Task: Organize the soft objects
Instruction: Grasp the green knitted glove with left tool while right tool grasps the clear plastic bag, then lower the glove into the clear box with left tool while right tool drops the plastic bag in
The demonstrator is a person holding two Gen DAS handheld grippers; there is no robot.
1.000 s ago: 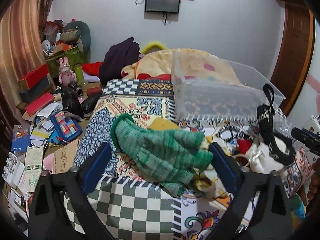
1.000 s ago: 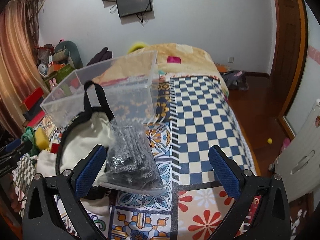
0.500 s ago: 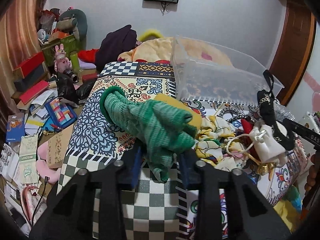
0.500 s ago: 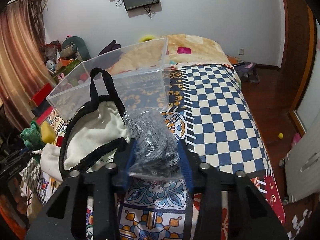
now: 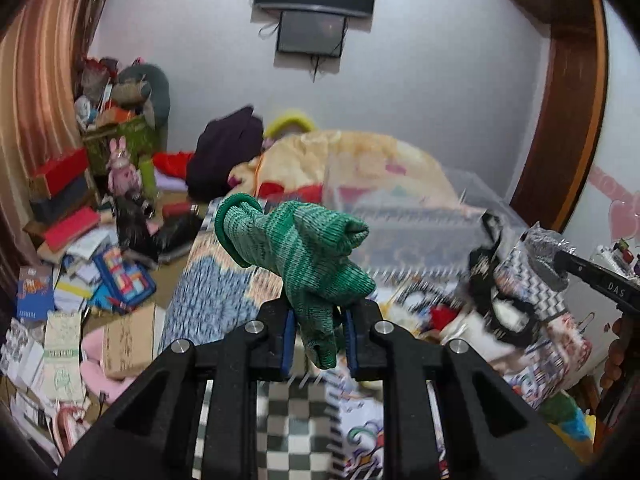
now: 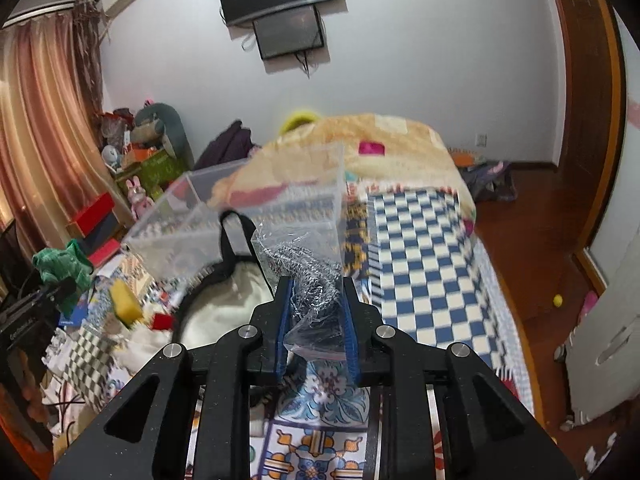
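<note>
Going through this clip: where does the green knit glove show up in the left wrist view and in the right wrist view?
Left wrist: the green knit glove fills the centre, pinched between the pads of the left gripper.
Right wrist: the same glove sits small at the far left edge, above the left gripper's black body.
Shared landmark: the clear plastic bin on the patterned bedspread.

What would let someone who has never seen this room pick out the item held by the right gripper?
Start at the bed with the patchwork cover and find the clear plastic box on it. Just in front of the box, the right gripper has its jaws shut on a crinkly clear plastic bag holding something dark grey and knitted. Unlike the cream bag with black handles beside it, it is see-through.
</note>
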